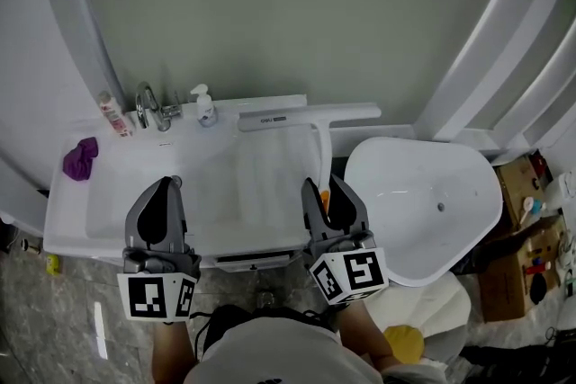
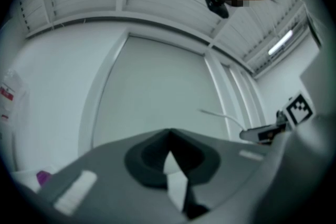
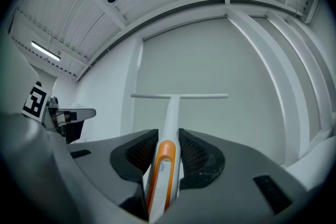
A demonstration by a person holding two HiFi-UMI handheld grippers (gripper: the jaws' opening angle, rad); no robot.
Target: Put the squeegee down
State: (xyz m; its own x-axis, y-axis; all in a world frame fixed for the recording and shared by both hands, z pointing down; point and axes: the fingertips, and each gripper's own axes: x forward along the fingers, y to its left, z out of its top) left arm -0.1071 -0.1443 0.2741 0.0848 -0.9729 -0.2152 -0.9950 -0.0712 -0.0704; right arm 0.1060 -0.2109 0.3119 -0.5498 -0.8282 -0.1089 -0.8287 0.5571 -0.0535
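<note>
A white squeegee with an orange grip is in my right gripper (image 1: 331,200), whose jaws are shut on its handle (image 3: 167,157). Its long blade (image 1: 309,115) reaches forward over the back right corner of the white sink counter (image 1: 81,225). In the right gripper view the blade (image 3: 179,96) stands crosswise in front of the grey wall panel. My left gripper (image 1: 163,204) hangs over the sink's front left part, jaws closed and empty (image 2: 169,136). Both grippers point roughly level, side by side.
On the sink's back edge stand a chrome tap (image 1: 151,106), a soap pump bottle (image 1: 206,106) and a pink bottle (image 1: 114,114). A purple cloth (image 1: 81,158) lies at the left. A white basin (image 1: 423,202) stands to the right, with cardboard boxes (image 1: 520,186) beyond it.
</note>
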